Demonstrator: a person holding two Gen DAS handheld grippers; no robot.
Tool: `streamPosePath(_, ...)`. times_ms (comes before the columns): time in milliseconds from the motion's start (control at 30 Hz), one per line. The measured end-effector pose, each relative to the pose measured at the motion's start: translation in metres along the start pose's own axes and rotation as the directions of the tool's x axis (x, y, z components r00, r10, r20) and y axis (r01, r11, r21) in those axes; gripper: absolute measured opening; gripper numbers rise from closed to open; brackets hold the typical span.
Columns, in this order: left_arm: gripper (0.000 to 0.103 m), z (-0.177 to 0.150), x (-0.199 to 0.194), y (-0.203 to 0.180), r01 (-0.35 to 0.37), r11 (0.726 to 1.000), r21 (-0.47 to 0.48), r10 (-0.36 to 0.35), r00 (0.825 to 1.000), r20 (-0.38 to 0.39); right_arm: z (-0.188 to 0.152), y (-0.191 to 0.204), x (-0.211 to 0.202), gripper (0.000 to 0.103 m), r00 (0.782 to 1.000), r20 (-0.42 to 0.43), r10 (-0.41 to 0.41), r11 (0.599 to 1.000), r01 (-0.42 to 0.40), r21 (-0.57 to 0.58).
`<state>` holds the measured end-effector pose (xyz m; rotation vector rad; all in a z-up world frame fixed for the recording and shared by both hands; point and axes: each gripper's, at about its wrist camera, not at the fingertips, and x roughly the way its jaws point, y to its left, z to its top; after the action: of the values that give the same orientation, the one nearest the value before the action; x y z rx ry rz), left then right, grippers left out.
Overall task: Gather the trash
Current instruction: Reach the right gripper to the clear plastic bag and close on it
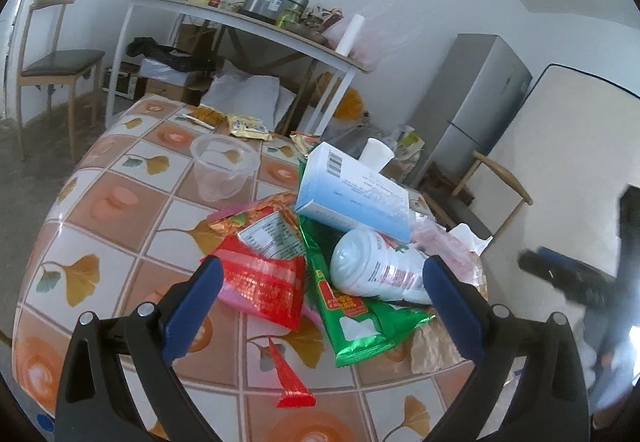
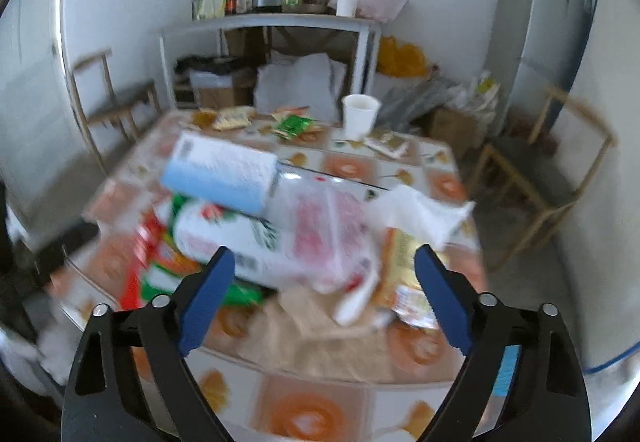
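Observation:
A heap of trash lies on the tiled tablecloth (image 1: pixel 120 226). In the left wrist view it holds a red wrapper (image 1: pixel 262 278), a green wrapper (image 1: pixel 352 318), a white bottle on its side (image 1: pixel 376 268) and a blue-and-white box (image 1: pixel 352 190) on top. My left gripper (image 1: pixel 323 278) is open and empty just above the near side of the heap. The blurred right wrist view shows the same box (image 2: pixel 220 172), the bottle (image 2: pixel 240 246), a clear plastic bag (image 2: pixel 328 238), a white tissue (image 2: pixel 420 210) and a brown paper (image 2: pixel 320 338). My right gripper (image 2: pixel 325 268) is open and empty over the heap.
A clear plastic cup (image 1: pixel 222 172) and a small red wrapper (image 1: pixel 290 378) lie apart from the heap. A white paper cup (image 2: pixel 359 116) and several snack wrappers (image 2: pixel 292 124) sit at the far edge. Chairs (image 2: pixel 536 178), a cluttered white shelf table (image 1: pixel 240 18) and a fridge (image 1: pixel 472 98) surround the table.

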<state>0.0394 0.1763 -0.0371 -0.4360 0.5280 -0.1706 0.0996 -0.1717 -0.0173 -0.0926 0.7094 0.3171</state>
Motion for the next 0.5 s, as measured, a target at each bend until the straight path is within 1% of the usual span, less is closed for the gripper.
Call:
streamPosePath(100,0.095,0.008,0.0,0.007,0.002,1.0,-0.005,-0.002,1.0,0.004,0.016,-0.015,0.024,0.071,0.995,-0.061,0.078,0.994,-0.073,0.078)
streamPosePath(133,0.093,0.012,0.001,0.011,-0.002,1.0,-0.006,0.002,1.0,0.006,0.022,-0.023,0.037,0.068,0.989,-0.1,0.113,0.989,-0.102,0.11)
streamPosePath(167,0.092,0.015,0.001,0.014,-0.005,1.0,-0.008,0.005,1.0,0.005,0.023,-0.025,0.042,0.065,0.983,-0.125,0.132,0.985,-0.116,0.131)
streamPosePath(200,0.092,0.019,0.003,0.018,-0.01,1.0,-0.018,0.01,1.0,0.004,0.025,-0.029,0.051,0.063,0.977,-0.155,0.148,0.98,-0.125,0.153)
streamPosePath(233,0.091,0.022,0.004,0.022,-0.016,0.999,-0.027,0.016,1.0,0.002,0.027,-0.035,0.063,0.059,0.967,-0.193,0.165,0.974,-0.13,0.183)
streamPosePath(267,0.089,0.026,0.007,0.027,-0.035,0.998,-0.043,0.035,0.999,-0.005,0.026,-0.037,0.067,0.057,0.961,-0.216,0.176,0.971,-0.132,0.202)
streamPosePath(300,0.088,0.031,0.011,0.033,-0.077,0.995,-0.057,0.076,0.997,-0.018,0.026,-0.042,0.075,0.056,0.95,-0.244,0.193,0.964,-0.137,0.228)
streamPosePath(333,0.086,0.034,0.013,0.037,-0.095,0.993,-0.066,0.093,0.995,-0.023,0.026,-0.044,0.079,0.056,0.945,-0.255,0.205,0.959,-0.143,0.244)
streamPosePath(367,0.085,0.036,0.015,0.043,-0.107,0.991,-0.084,0.105,0.994,-0.027,0.025,-0.048,0.084,0.056,0.938,-0.271,0.215,0.955,-0.143,0.26)
streamPosePath(500,0.082,0.042,0.021,0.064,-0.124,0.979,-0.165,0.118,0.992,-0.045,0.023,-0.053,0.099,0.056,0.927,-0.317,0.201,0.96,-0.121,0.254)
